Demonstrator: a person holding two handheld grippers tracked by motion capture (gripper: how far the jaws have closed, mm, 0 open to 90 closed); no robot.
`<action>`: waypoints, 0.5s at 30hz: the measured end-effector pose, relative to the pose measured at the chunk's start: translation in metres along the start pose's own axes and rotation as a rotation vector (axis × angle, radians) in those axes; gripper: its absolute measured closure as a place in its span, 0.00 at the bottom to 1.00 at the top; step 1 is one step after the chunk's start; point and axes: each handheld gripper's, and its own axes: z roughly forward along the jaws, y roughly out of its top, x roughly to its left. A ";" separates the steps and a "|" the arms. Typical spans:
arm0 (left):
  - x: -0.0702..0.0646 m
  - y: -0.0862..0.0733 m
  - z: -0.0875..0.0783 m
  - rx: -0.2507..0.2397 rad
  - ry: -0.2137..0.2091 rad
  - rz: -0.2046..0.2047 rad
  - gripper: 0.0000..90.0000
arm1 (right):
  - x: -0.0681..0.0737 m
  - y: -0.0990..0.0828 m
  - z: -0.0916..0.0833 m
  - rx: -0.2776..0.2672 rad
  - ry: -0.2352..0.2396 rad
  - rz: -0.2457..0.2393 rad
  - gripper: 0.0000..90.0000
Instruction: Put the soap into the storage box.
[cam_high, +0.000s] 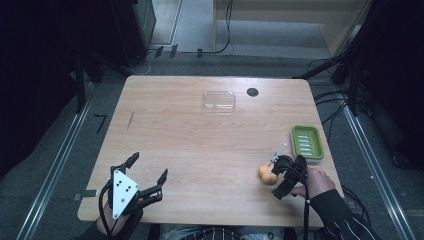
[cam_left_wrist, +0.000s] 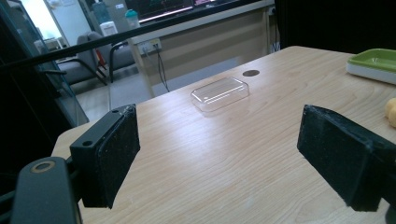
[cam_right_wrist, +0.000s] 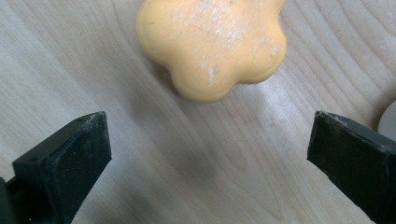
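Wooden table (cam_high: 200, 150) lay under my two hands, with dark floor and cables all around it. On the right side, close to the near edge, sat a small orange soap (cam_high: 267, 174) shaped like a flower with round bumps. My right gripper (cam_high: 280, 172) was right beside it, coming in from the right and a bit nearer to me, so the soap lay just to its left. In the right gripper view the jaws were spread wide, and the soap (cam_right_wrist: 212, 44) sat a little past their tips, in the middle of the gap, not touching either one. It was round and lumpy, so I judged it had no long side to line up with. A thin pale tool (cam_high: 279, 151) lay just behind the soap, and a green dish (cam_high: 307, 142) stood a bit farther off by the right edge. I thought I had to push straight ahead and squeeze, without bumping the pale tool. My left gripper (cam_high: 150, 175) was well apart, at the near left, also spread wide with nothing in it, so my right hand was much the nearer one. A clear box (cam_high: 219, 100) stood far away near the back edge, beside a dark round hole (cam_high: 252, 92). Lots of bare wood lay open in the middle for moving.
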 end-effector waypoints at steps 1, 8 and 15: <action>0.000 0.000 0.000 0.000 0.000 0.000 0.15 | 0.000 0.000 0.000 0.000 0.000 0.000 0.00; 0.000 0.000 0.000 0.000 0.000 0.001 0.15 | -0.003 0.010 0.004 0.004 0.001 -0.035 0.00; 0.000 0.000 0.000 0.001 0.001 0.000 0.15 | -0.006 0.019 0.007 0.017 -0.011 -0.056 0.03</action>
